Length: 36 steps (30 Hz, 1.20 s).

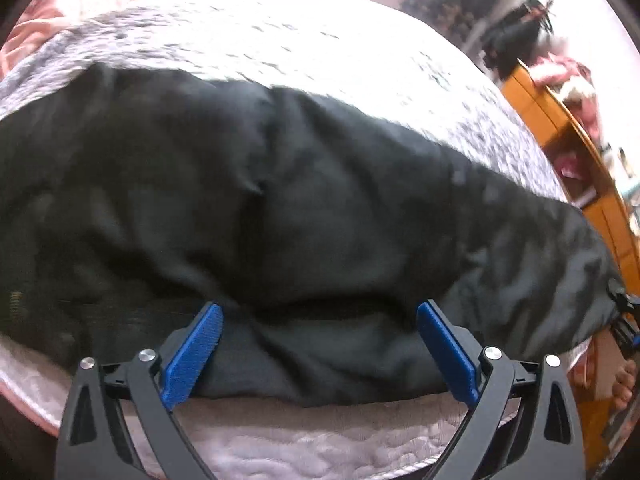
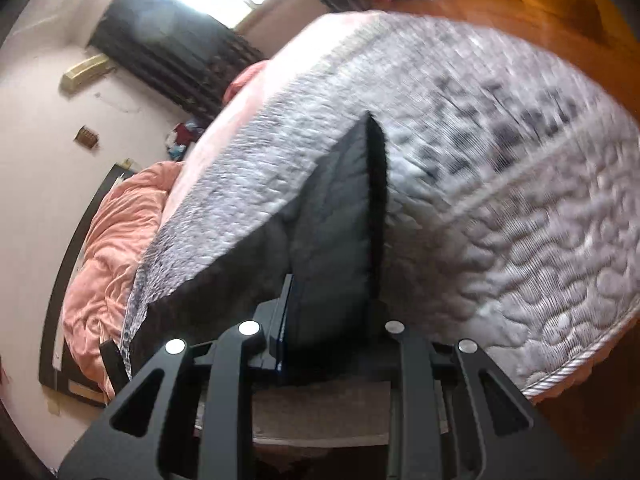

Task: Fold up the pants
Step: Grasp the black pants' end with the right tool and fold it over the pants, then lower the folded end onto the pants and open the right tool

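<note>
Pants (image 1: 280, 200) lay black across the grey mattress (image 1: 300, 40); the left gripper (image 1: 320, 344) stood wide over their near edge, while the right gripper (image 2: 328, 320) apparently pinched a lifted fold.

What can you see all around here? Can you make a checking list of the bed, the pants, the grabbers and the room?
Surface: grey speckled bed cover over a quilted mattress.
Job's things: black pants lie spread and wrinkled across the bed.
Clutter: rumpled pink blanket at the far end of the bed.
Grippers: left gripper is open, its blue pads either side of the pants' near edge, not pinching. Right gripper is shut on a raised fold of the pants.
Cables: nothing seen.
Surroundings: orange wooden furniture, dark curtain under a bright window, wooden floor.
</note>
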### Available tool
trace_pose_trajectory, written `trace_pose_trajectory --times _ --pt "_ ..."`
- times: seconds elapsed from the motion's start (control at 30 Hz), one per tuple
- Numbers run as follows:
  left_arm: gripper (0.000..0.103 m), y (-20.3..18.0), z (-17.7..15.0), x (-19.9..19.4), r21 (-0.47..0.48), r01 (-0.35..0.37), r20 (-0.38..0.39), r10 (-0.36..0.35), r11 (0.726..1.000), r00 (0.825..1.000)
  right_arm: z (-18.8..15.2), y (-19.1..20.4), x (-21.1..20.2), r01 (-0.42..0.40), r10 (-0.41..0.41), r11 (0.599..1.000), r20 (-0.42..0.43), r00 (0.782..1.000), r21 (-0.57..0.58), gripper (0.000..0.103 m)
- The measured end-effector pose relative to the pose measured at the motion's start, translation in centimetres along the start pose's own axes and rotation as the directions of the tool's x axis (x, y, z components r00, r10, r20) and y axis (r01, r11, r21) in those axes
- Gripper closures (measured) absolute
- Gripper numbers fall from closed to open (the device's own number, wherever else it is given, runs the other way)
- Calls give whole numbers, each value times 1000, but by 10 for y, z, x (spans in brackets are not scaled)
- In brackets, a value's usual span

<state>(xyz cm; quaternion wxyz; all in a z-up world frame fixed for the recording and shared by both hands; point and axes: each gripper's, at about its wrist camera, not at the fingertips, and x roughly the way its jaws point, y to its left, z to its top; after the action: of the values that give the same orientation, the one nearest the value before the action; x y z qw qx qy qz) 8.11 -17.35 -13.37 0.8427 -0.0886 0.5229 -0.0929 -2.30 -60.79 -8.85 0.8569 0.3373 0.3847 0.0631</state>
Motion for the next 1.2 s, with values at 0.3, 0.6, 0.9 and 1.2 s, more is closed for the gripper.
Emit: trace_pose_trajectory --times 0.3,0.6,0.9,1.2 --pt "5 53 3 -57 -6 -127 153 126 992 980 10 140 -19 -116 127 958 23 992 -261 79" --pt "5 103 3 -92 -120 -178 200 199 977 959 -28 270 31 -180 145 853 -109 983 -490 79" --pt "5 150 7 -113 -205 -204 231 250 957 940 -103 318 134 -254 62 802 -348 935 -541 79" --pt "5 176 7 -115 -258 -221 220 280 941 934 -177 327 224 -256 -97 782 -516 851 -569 70"
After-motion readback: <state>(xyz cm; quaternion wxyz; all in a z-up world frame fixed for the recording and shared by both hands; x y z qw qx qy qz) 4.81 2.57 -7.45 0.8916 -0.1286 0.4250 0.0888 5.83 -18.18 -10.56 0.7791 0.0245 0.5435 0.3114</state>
